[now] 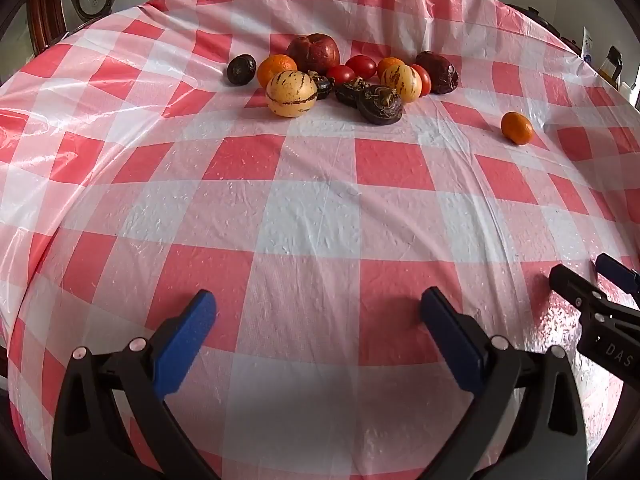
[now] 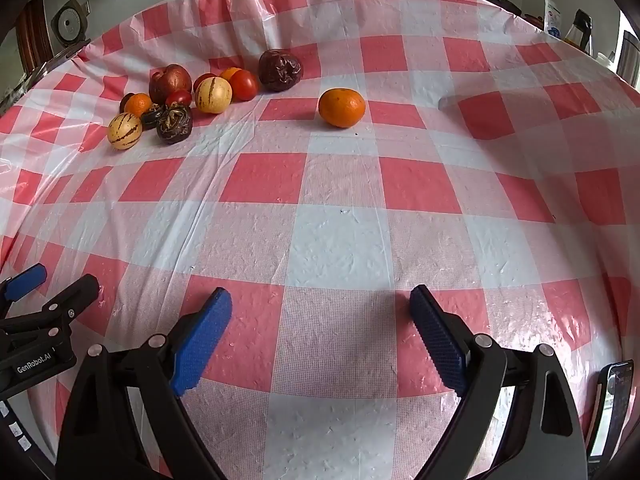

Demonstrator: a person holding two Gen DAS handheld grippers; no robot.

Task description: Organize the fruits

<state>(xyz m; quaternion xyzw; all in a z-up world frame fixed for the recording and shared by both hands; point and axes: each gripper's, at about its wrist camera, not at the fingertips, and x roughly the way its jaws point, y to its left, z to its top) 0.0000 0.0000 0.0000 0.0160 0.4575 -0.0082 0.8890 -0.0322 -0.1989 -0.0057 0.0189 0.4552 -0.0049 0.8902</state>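
Observation:
A heap of mixed fruit [image 1: 344, 76] lies at the far middle of the red-and-white checked table: a dark red apple [image 1: 314, 53], oranges, tomatoes, two striped yellow melons [image 1: 291, 93], dark wrinkled fruits. The heap also shows at the far left in the right wrist view [image 2: 188, 96]. One orange [image 1: 517, 128] lies alone to the heap's right; it also shows in the right wrist view [image 2: 342, 107]. My left gripper [image 1: 318, 316] is open and empty, low over the near cloth. My right gripper [image 2: 320, 312] is open and empty, beside the left one.
The plastic tablecloth [image 1: 320, 208] is wrinkled and covers the whole table. The right gripper's fingertips [image 1: 568, 278] show at the right edge of the left wrist view. A phone [image 2: 612, 404] lies at the near right edge. Bottles and appliances stand beyond the far edge.

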